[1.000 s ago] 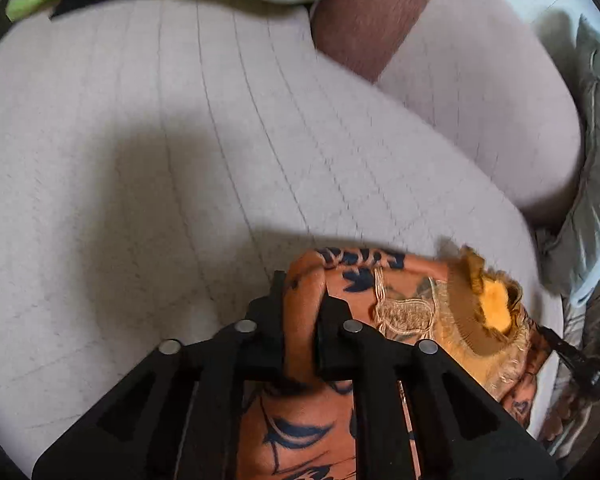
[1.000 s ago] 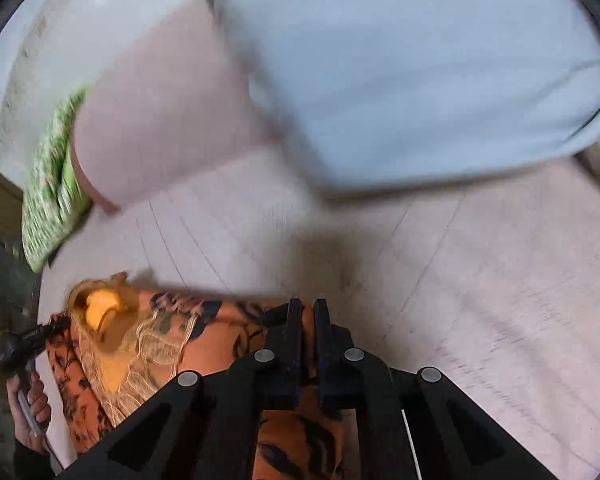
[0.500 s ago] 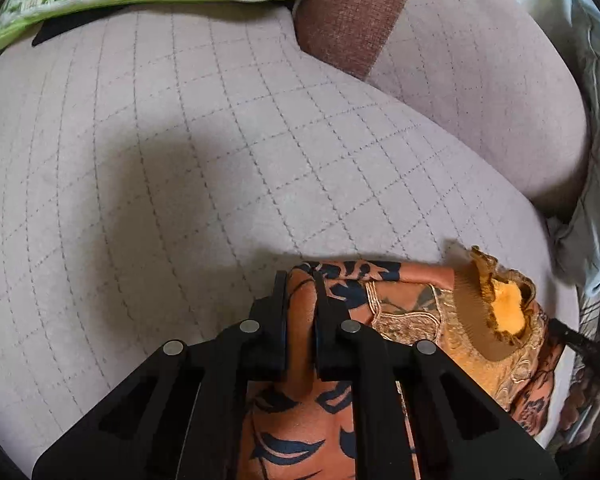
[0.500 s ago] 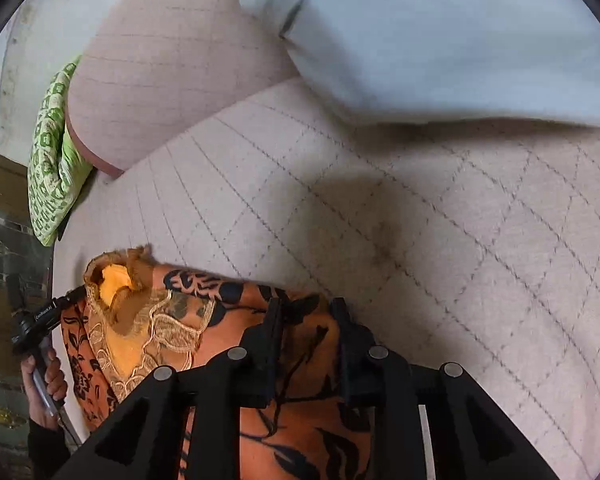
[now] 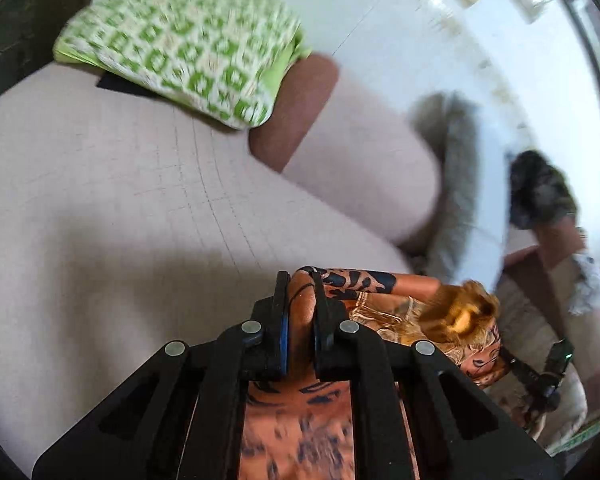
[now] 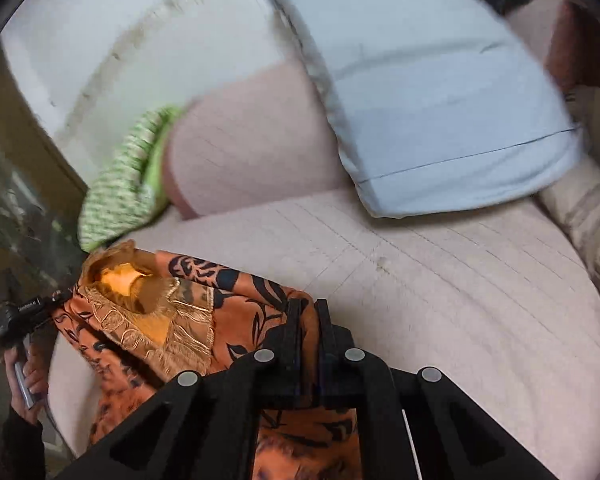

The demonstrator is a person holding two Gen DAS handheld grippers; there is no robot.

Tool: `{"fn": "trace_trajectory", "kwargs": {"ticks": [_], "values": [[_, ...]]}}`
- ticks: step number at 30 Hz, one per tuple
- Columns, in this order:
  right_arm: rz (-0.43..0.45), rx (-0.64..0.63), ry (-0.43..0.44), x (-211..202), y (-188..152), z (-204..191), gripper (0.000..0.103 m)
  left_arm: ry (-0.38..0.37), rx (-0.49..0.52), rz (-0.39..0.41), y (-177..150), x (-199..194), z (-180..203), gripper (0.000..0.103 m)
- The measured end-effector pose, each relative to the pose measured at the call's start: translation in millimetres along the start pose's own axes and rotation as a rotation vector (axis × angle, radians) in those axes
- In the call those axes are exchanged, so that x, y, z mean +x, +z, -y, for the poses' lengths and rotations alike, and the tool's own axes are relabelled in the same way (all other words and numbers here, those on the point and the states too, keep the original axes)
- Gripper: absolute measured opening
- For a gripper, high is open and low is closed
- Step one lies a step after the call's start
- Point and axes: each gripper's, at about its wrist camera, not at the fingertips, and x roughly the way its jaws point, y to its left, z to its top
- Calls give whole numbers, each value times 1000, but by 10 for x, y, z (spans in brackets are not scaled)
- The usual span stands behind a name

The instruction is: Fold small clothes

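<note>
We log: left tongs (image 5: pixel 300 280) and right tongs (image 6: pixel 307 307) each clamped on orange garment (image 6: pixel 236 292); small label at nine o'clock unreadable.

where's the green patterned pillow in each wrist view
Left wrist: the green patterned pillow lies upper left, at the far end of the sofa seat, against the brown-edged back cushion.
Right wrist: it sits at mid left, seen edge-on, beyond the orange printed garment.
Shared landmark: the garment's gold fringed neckline.
</note>
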Motion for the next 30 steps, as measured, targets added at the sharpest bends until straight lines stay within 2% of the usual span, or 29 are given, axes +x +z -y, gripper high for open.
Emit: {"fn": "trace_trajectory", "kwargs": {"ticks": [2, 4, 6, 9, 11, 12, 13, 16, 19, 20, 22, 24, 25, 26, 27, 30], "values": [[42, 51, 30, -413, -341, -15, 5, -22, -10, 33, -337, -406, 10, 7], [74, 110, 35, -783, -794, -18, 5, -16, -23, 23, -656, -625, -35, 7], [84, 173, 17, -1038, -1252, 67, 5, 40, -65, -27, -1052, -720, -143, 7], [12, 258, -41, -1003, -1911, 51, 5, 100, -168, -125, -1576, -620, -399, 7], [-92, 275, -106, -836, -2227, 74, 5, 201, -211, -173, -1865, -536, -575, 7], [-126, 279, -122, -754, -2291, 70, 5, 212, -252, -207, -1921, -465, -664, 7], [-145, 268, -132, -715, -2306, 60, 5, 190, -276, -218, -1927, -456, -696, 8], [-97, 229, -109, -871, -2254, 19, 5, 143, -290, -187, -1893, -605, -667, 13], [-78, 247, -58, -991, -2345, 26, 5, 112, -274, -164, -1971, -758, -585, 29], [-78, 265, -50, -1038, -2389, 34, 5, 106, -269, -159, -1999, -799, -545, 29], [-45, 264, -3, -1147, -2360, -3, 8, 99, -237, -144, -2013, -880, -439, 29], [-13, 217, 11, -1273, -2336, -155, 10, 120, -164, -140, -2031, -999, -251, 29], [-8, 195, 8, -1328, -2356, -232, 12, 119, -137, -133, -2065, -1051, -191, 35], [-3, 181, 9, -1386, -2346, -308, 13, 112, -114, -127, -2097, -1113, -120, 46], [3, 154, 18, -1436, -2327, -386, 14, 106, -99, -129, -2132, -1164, -57, 51], [4, 77, -26, -1500, -2263, -557, 24, 82, -71, -124, -2200, -1266, 36, 54]]}}
